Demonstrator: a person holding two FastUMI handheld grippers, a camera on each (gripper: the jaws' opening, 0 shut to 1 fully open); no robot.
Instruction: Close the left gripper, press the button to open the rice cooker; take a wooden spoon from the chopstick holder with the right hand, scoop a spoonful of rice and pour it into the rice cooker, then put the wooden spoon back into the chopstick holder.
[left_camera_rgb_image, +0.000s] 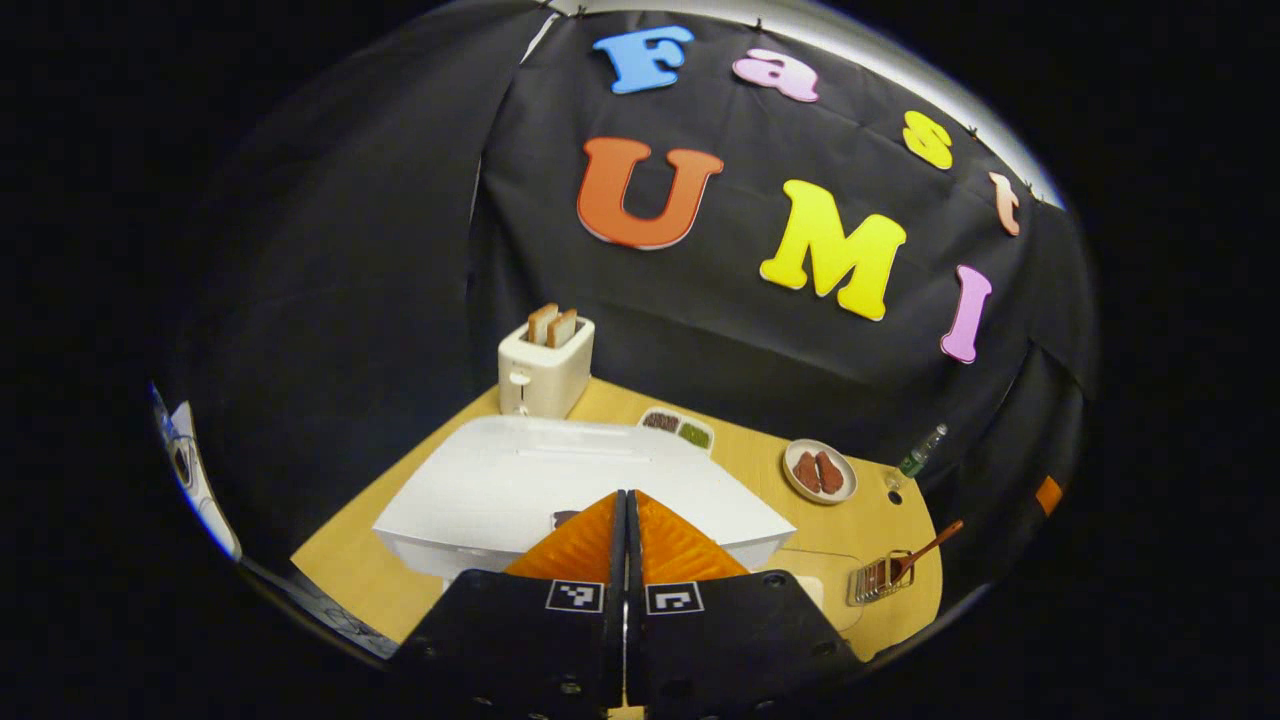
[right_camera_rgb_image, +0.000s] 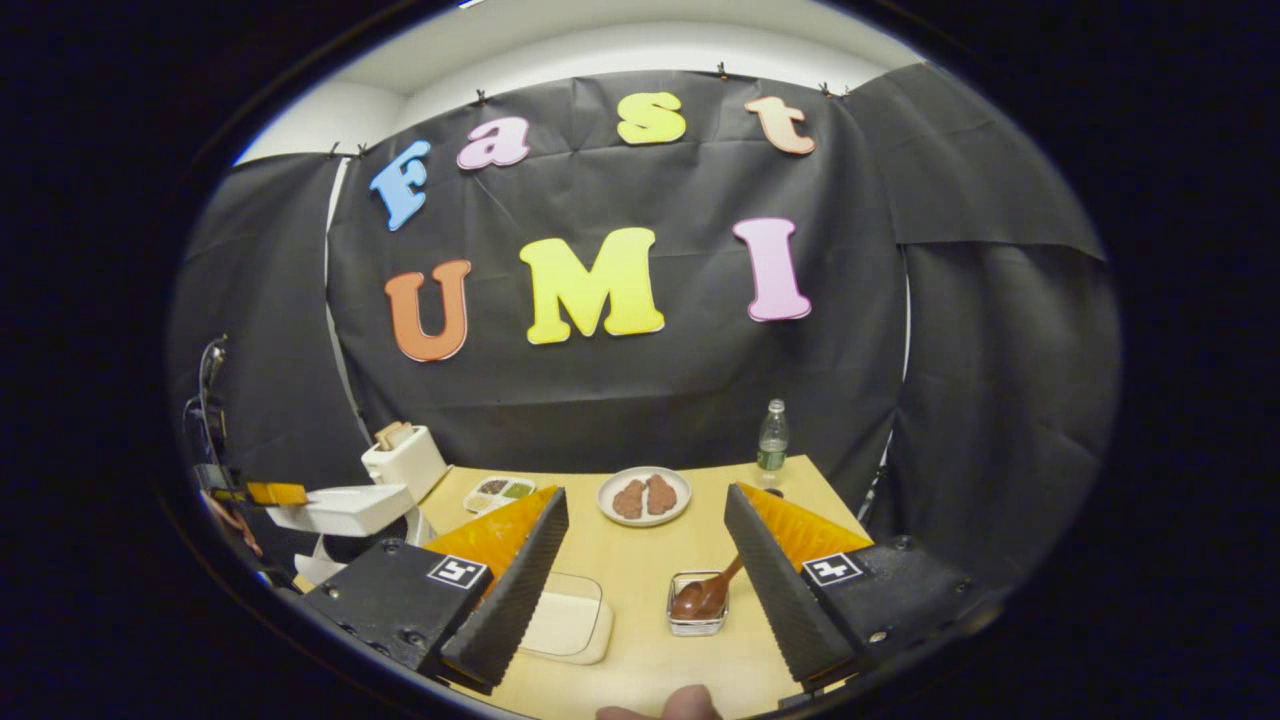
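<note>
Hovering over the shut white rice cooker (left_camera_rgb_image: 560, 490), the left gripper (left_camera_rgb_image: 626, 520) is fully closed, button unpressed. Right gripper (right_camera_rgb_image: 645, 560) gapes wide; brown wooden spoon (right_camera_rgb_image: 705, 595) unfetched in the clear holder (right_camera_rgb_image: 697, 622) near the desk's front edge.

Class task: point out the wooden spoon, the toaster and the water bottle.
Wooden spoon (right_camera_rgb_image: 703, 598), right gripper view, on its bowl.
Toaster (left_camera_rgb_image: 545, 378), left gripper view, on its front face.
Water bottle (right_camera_rgb_image: 772, 442), right gripper view, on its body.

My right gripper (right_camera_rgb_image: 640, 575) hangs with jaws wide; the wooden spoon (right_camera_rgb_image: 706, 592) in its chopstick holder (right_camera_rgb_image: 696, 618) sits between my fingers.
</note>
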